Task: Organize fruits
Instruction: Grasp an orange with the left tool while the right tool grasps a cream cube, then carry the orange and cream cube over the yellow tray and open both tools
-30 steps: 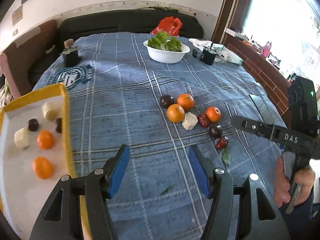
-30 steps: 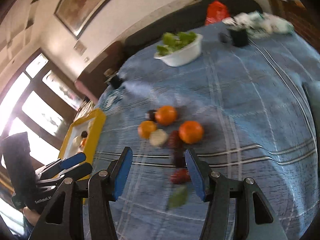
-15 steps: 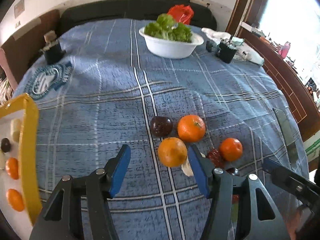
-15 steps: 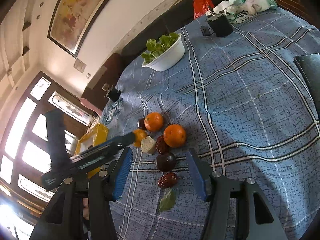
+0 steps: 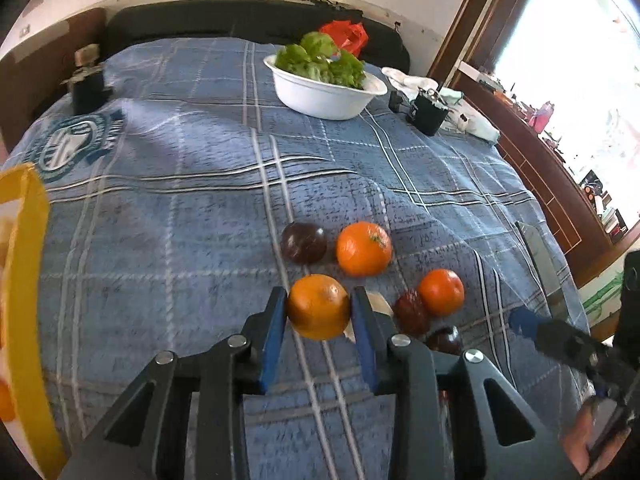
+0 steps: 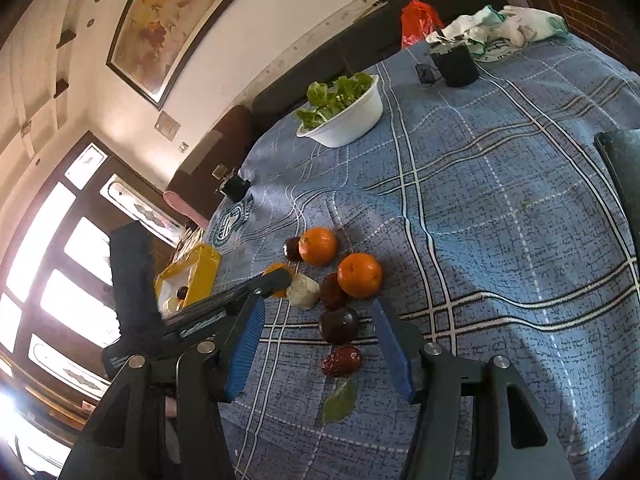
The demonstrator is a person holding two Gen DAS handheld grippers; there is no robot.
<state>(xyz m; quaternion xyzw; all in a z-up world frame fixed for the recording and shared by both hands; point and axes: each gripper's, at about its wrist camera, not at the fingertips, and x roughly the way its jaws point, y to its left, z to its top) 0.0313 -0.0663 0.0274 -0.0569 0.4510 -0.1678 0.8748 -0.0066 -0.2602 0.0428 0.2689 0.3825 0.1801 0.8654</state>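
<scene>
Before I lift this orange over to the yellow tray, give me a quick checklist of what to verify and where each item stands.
1. Left gripper closed on the orange: ok, the jaws have just been closing and both blue pads meet its sides.
2. Grip centred: ok, the pads sit at the orange's widest part.
3. Neighbours clear: not ok, the white chunk lies right beside the right-hand pad.
4. Right gripper out of the way: ok, open and empty over the dark plum.
5. Room in the yellow tray: cannot tell, only an edge shows.
</scene>
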